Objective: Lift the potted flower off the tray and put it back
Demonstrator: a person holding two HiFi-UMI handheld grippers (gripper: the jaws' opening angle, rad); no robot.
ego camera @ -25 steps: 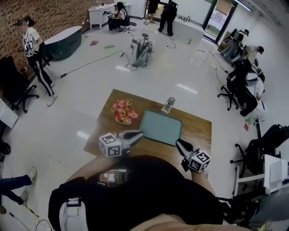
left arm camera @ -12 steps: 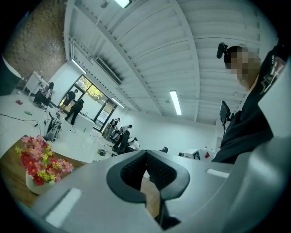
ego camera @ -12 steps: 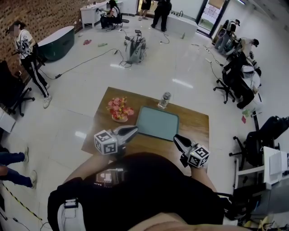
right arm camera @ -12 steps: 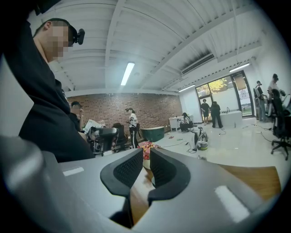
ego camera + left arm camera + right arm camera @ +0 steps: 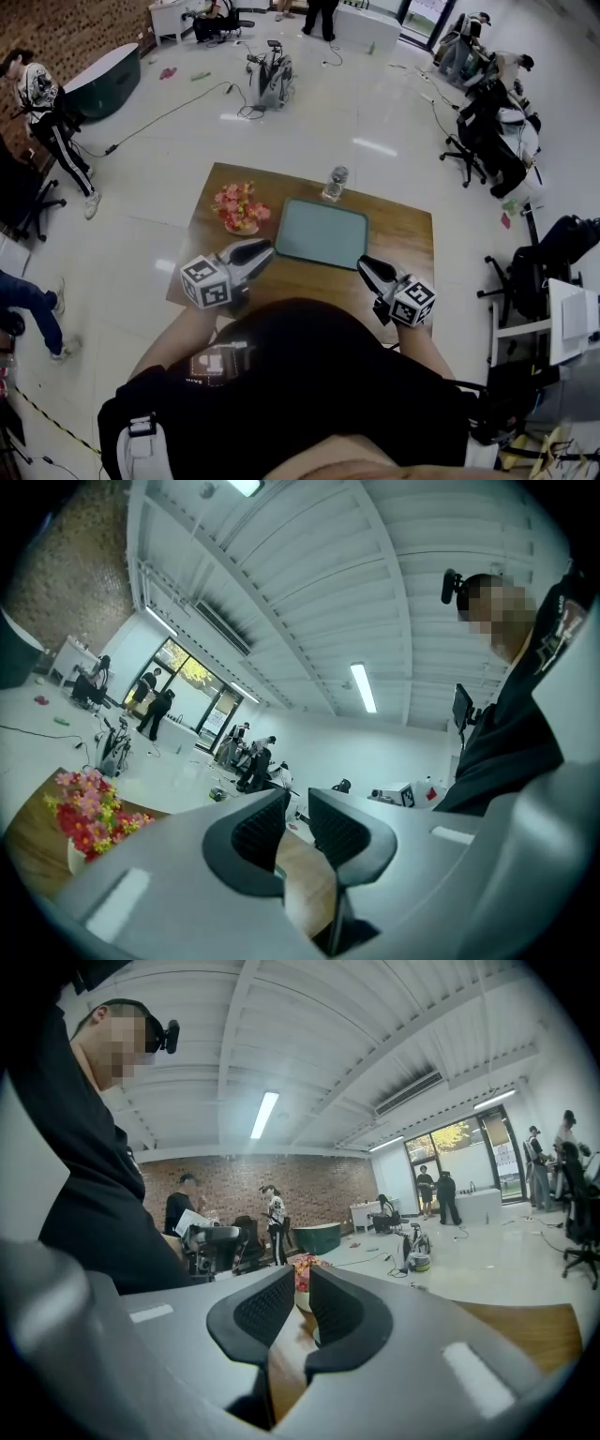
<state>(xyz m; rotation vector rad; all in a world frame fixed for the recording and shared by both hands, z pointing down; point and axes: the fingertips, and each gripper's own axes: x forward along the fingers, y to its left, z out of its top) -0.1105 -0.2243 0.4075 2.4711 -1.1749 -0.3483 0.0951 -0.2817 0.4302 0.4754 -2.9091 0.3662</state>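
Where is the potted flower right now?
In the head view, the potted flower stands on the table, toward its far left corner, just left of the tray and not on it.

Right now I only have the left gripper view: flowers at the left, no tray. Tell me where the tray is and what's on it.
Observer: The tray lies mid-table and is bare. The potted flower stands on the table to the tray's left, clear of it.
Operator: Name anything else near the tray.
Observer: A clear jar stands just past the tray's far edge.
Operator: Give me the right gripper.
Observer: The right gripper is over the table's near edge, right of the tray. Its jaws are a crack apart with nothing between them.
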